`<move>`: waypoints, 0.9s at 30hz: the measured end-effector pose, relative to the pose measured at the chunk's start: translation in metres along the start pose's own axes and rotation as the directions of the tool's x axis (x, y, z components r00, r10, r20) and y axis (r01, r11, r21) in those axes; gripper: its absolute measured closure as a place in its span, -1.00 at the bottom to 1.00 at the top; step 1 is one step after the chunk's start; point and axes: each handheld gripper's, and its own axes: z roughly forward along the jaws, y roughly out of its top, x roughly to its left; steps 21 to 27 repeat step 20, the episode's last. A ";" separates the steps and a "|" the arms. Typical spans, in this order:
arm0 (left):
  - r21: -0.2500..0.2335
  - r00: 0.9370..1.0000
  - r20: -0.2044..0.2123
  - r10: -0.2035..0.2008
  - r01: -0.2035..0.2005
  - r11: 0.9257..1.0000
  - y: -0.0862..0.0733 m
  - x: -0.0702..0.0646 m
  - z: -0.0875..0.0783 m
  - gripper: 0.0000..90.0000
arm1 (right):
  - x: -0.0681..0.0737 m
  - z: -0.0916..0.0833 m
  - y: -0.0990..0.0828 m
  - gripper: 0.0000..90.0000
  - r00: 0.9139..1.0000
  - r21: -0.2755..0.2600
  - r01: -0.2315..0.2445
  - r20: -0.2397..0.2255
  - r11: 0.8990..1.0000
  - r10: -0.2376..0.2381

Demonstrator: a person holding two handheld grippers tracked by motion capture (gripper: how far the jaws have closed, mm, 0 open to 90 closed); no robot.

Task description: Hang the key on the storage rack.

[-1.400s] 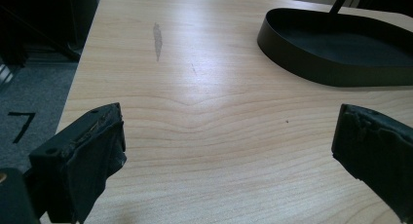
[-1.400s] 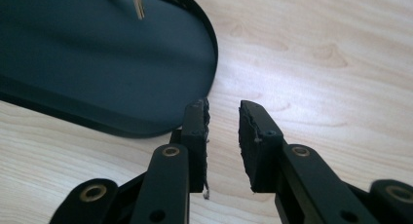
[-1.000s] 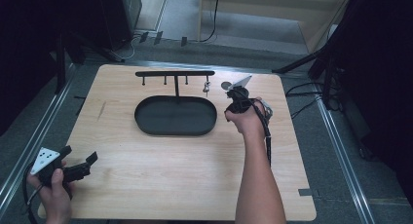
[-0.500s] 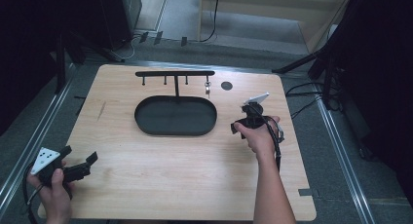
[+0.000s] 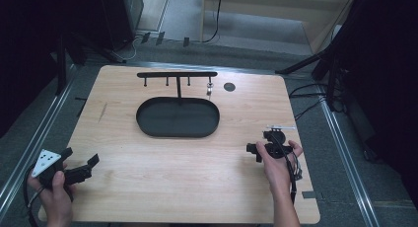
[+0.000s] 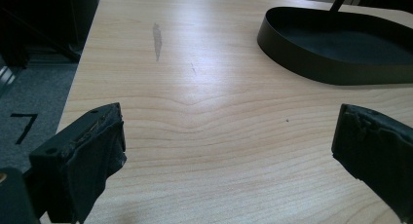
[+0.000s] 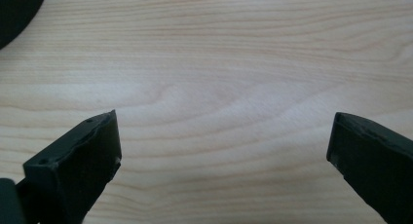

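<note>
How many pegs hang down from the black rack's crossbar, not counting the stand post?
4. Along the crossbar in the high view: left end, left of the post, right of the post, right end, where something small and indistinct hangs.

You have a light wooden desk (image 5: 148, 187) with rounded corners in front of you. Toward its far side sits a black oval metal tray (image 5: 177, 117), with a black T-shaped hook rack (image 5: 177, 75) rising at its far edge. A small metal piece (image 5: 209, 89) hangs from the rack's rightmost hook, and a dark round hole (image 5: 229, 87) lies just beside it.
</note>
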 end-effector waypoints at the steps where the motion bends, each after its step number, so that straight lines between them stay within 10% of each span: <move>1: 0.000 1.000 0.000 -0.001 0.001 1.000 0.000 0.000 0.000 -1.00 | -0.003 -0.001 -0.006 -1.00 1.000 -0.024 0.000 -0.001 1.000 0.000; 8: -0.017 1.000 0.009 -0.026 0.026 1.000 -0.001 0.002 -0.001 -1.00 | -0.032 -0.005 -0.052 -1.00 1.000 -0.189 -0.011 -0.011 0.982 0.009; 13: -0.016 1.000 0.000 -0.007 0.007 1.000 -0.001 0.000 -0.002 -1.00 | -0.060 -0.013 -0.082 -1.00 0.997 -0.306 -0.031 -0.077 0.952 0.008; 20: -0.054 0.997 -0.011 -0.072 0.071 0.996 -0.001 0.006 -0.004 -1.00 | -0.076 -0.019 -0.097 -1.00 0.986 -0.359 -0.074 -0.164 0.930 0.015; 27: -0.054 0.997 -0.011 -0.072 0.071 0.996 -0.001 0.006 -0.004 -1.00 | -0.076 -0.019 -0.097 -1.00 0.986 -0.359 -0.074 -0.164 0.930 0.015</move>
